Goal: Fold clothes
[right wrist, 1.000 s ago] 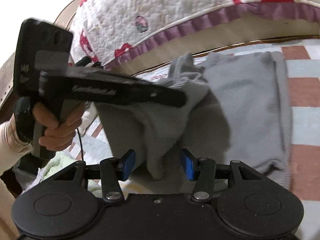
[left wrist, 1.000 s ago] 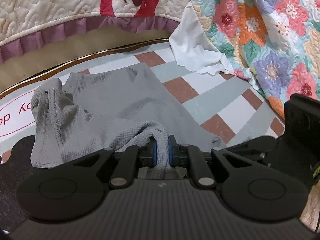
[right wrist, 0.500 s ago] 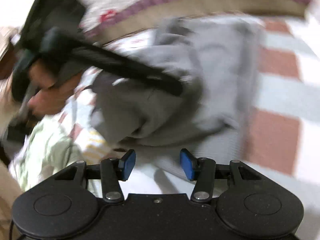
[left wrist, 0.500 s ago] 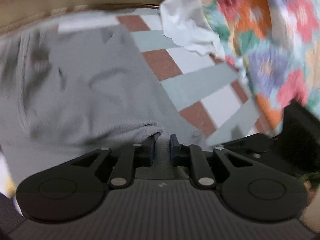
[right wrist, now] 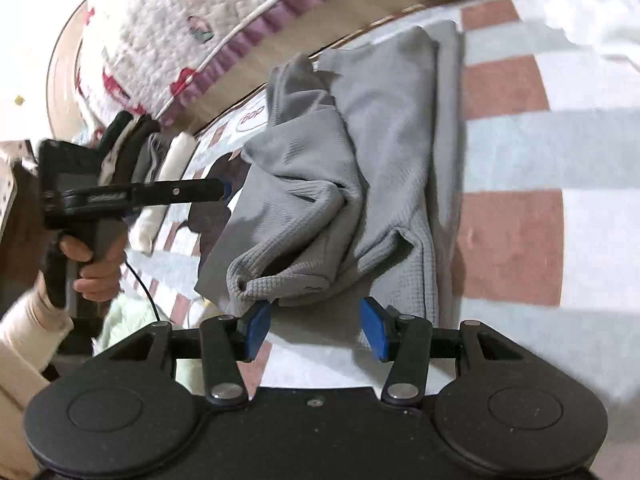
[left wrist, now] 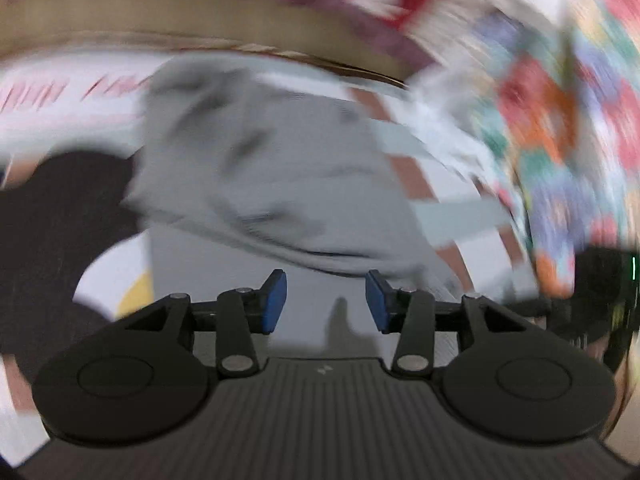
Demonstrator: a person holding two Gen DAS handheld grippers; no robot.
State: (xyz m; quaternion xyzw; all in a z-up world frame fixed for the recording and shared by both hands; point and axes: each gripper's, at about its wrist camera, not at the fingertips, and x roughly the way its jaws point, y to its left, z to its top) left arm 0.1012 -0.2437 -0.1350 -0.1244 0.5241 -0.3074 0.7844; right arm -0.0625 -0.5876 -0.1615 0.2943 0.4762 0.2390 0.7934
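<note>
A grey waffle-knit garment lies bunched and partly folded on the checked mat. In the right wrist view my right gripper stands open at the garment's near hem. A ribbed edge lies just ahead of its left pad, and nothing is pinched. The left wrist view is blurred by motion. There my left gripper has its jaws opening with nothing between them, and the grey garment lies just beyond the tips. A hand holds the left gripper to the left of the garment.
A quilted cover with red figures and a purple ruffle runs along the far side. A floral quilt and a white cloth lie to the right. Pale green clothing sits at the lower left, a dark patch beside the garment.
My left gripper let go of the grey fold, opened and drew back to the left. The garment dropped onto the mat. The right gripper shifted along the near hem, still open.
</note>
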